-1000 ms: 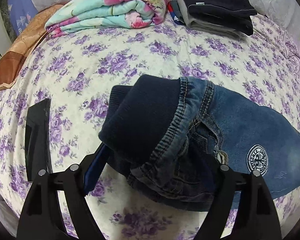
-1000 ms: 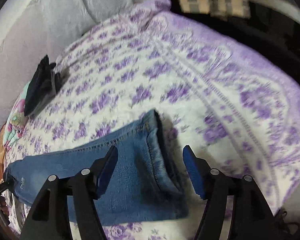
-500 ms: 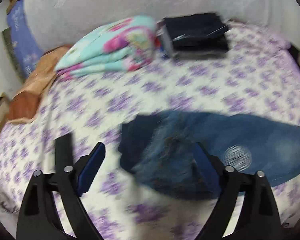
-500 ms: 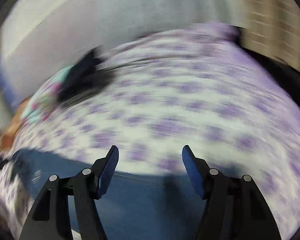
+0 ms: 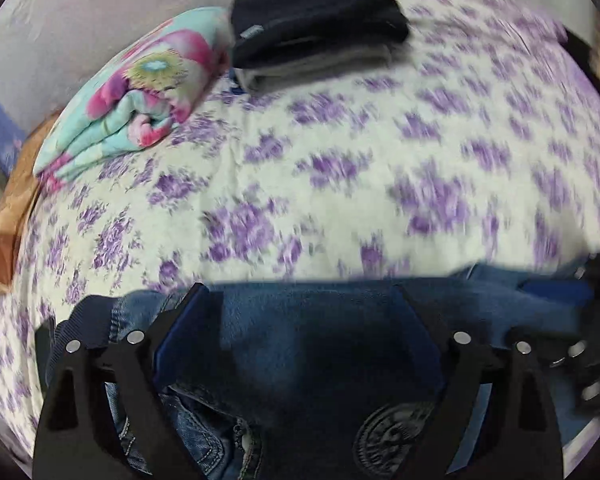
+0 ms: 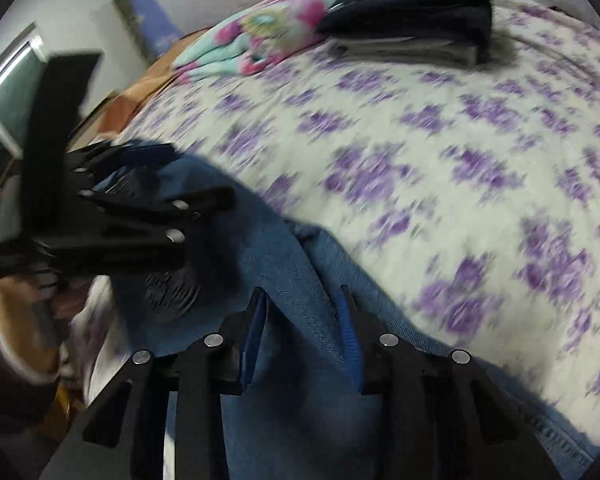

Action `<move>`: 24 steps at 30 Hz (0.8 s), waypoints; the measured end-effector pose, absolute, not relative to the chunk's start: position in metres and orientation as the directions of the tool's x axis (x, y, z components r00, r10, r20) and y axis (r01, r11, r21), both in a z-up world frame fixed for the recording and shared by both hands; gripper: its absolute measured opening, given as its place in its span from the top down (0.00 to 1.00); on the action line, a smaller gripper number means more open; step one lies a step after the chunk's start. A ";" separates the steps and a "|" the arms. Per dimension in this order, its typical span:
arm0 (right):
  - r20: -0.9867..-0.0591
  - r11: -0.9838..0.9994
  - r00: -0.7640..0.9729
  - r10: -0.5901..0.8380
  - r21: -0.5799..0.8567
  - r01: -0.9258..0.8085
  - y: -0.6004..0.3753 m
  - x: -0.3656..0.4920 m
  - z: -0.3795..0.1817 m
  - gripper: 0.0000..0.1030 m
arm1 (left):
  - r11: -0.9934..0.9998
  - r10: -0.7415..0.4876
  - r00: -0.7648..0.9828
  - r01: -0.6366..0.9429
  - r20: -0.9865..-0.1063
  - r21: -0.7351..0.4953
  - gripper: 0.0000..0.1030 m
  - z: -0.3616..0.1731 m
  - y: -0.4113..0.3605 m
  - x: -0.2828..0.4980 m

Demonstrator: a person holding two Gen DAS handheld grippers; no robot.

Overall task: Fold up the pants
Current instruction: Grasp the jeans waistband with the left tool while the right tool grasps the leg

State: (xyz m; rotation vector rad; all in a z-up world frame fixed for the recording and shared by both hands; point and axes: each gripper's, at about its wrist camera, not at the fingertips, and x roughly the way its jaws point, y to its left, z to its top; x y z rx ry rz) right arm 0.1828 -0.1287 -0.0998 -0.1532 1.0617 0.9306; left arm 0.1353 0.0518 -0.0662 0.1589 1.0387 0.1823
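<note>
The jeans (image 6: 284, 264) are lying along the near edge of the bed (image 5: 340, 168), leg doubled over w/ a raised fold. The right tool (image 6: 300, 320) is sitting narrow, pinching that denim fold, prob. to carry it across. The left tool (image 5: 300, 320) is hovering wide open over the waistband end by the round patch (image 5: 392, 436), gripping nothing. Folded dark clothes (image 5: 316, 20) & a floral blanket (image 5: 140, 92) are sitting at the far edge, out of the way.
</note>
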 end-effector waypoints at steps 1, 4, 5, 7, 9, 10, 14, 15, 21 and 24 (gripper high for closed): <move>-0.801 0.611 0.147 0.580 0.309 -0.729 -0.131 0.181 -0.099 0.64 | 0.967 0.240 0.499 -0.048 -0.833 0.250 0.15 -0.071 0.047 0.127; -0.797 0.580 0.101 0.596 0.340 -0.740 -0.132 0.180 -0.091 0.60 | 0.957 0.257 0.509 -0.017 -0.822 0.289 0.15 -0.079 0.041 0.109; -0.790 0.574 0.087 0.607 0.360 -0.735 -0.134 0.183 -0.089 0.60 | 0.961 0.249 0.509 -0.021 -0.824 0.277 0.15 -0.080 0.042 0.106; -0.766 0.566 0.067 0.639 0.410 -0.715 -0.132 0.195 -0.082 0.60 | 0.970 0.224 0.512 -0.037 -0.829 0.239 0.16 -0.079 0.048 0.105; -0.747 0.557 0.044 0.663 0.454 -0.695 -0.128 0.204 -0.078 0.60 | 0.972 0.220 0.514 -0.044 -0.829 0.231 0.16 -0.079 0.049 0.104; -0.744 0.553 0.020 0.668 0.477 -0.683 -0.124 0.208 -0.079 0.63 | 0.971 0.225 0.516 -0.046 -0.826 0.235 0.16 -0.080 0.047 0.103; -0.754 0.548 -0.057 0.654 0.524 -0.652 -0.105 0.212 -0.093 0.69 | 0.974 0.211 0.527 -0.046 -0.823 0.221 0.16 -0.080 0.048 0.098; -0.758 0.552 -0.073 0.648 0.533 -0.641 -0.102 0.214 -0.097 0.69 | 0.977 0.201 0.528 -0.042 -0.825 0.210 0.16 -0.079 0.049 0.097; -0.760 0.602 -0.116 0.640 0.590 -0.539 -0.084 0.237 -0.119 0.70 | 0.986 0.157 0.537 -0.038 -0.829 0.163 0.16 -0.076 0.053 0.093; -0.749 0.627 -0.074 0.659 0.601 -0.495 -0.085 0.246 -0.116 0.78 | 0.992 0.128 0.548 -0.055 -0.826 0.118 0.16 -0.070 0.055 0.085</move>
